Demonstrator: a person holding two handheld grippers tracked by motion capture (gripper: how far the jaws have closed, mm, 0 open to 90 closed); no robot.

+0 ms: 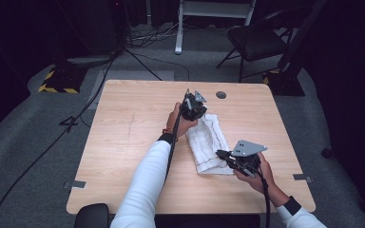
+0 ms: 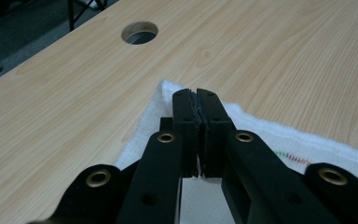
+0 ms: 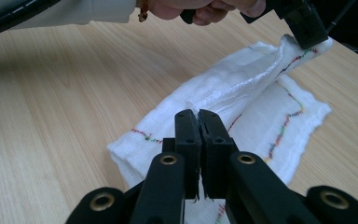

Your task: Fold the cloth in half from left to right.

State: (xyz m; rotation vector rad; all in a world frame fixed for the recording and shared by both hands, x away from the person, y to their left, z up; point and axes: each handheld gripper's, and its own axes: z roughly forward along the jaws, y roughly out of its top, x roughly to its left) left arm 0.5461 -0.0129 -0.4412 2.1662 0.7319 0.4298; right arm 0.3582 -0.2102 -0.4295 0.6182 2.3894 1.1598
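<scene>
A white cloth (image 1: 209, 142) with coloured stitching lies on the wooden table (image 1: 123, 133), right of centre. My left gripper (image 1: 201, 115) is at the cloth's far end, shut on a corner. In the left gripper view the jaws (image 2: 196, 98) press together over the white cloth (image 2: 270, 135). My right gripper (image 1: 221, 153) is shut on the near end of the cloth. In the right gripper view the closed jaws (image 3: 198, 116) sit over the cloth (image 3: 242, 88), and a raised fold runs from them up to the left gripper (image 3: 307, 35).
A round cable hole (image 1: 221, 94) is in the table behind the cloth. A black chair (image 1: 256, 40) and a white stand (image 1: 180, 28) are on the floor beyond the table, with cables (image 1: 76, 118) trailing at the left. Bare wood spreads left of the cloth.
</scene>
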